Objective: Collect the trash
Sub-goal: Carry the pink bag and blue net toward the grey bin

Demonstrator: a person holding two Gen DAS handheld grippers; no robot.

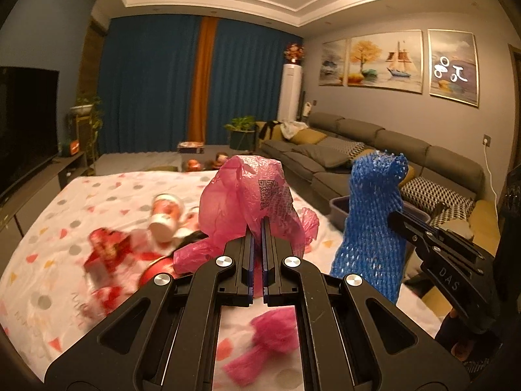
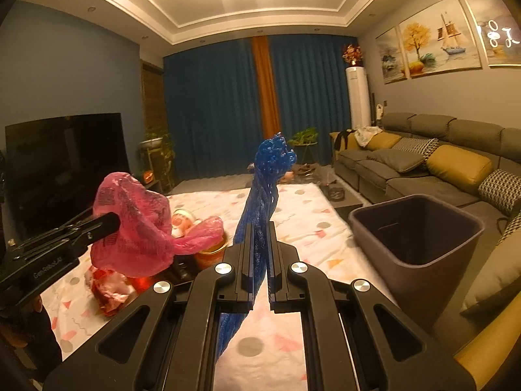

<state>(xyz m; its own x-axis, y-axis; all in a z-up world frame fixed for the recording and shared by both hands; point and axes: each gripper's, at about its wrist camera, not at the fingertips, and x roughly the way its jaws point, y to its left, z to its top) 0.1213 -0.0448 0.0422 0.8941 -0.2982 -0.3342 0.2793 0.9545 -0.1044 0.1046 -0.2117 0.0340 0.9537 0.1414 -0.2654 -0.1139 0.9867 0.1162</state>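
Left tool (image 1: 258, 228) clamped on a crumpled pink plastic bag (image 1: 250, 192) (printed code showing), lifted above the patterned surface (image 1: 114, 189). Right tool (image 2: 260, 231) pinches a blue foam net sleeve (image 2: 260, 195), upright, beside the dark bin (image 2: 420, 251).

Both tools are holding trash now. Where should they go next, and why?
Probably swing the right tool, shut on the blue foam net, over the open bin. The bin sits just to its right, and nothing shows inside.
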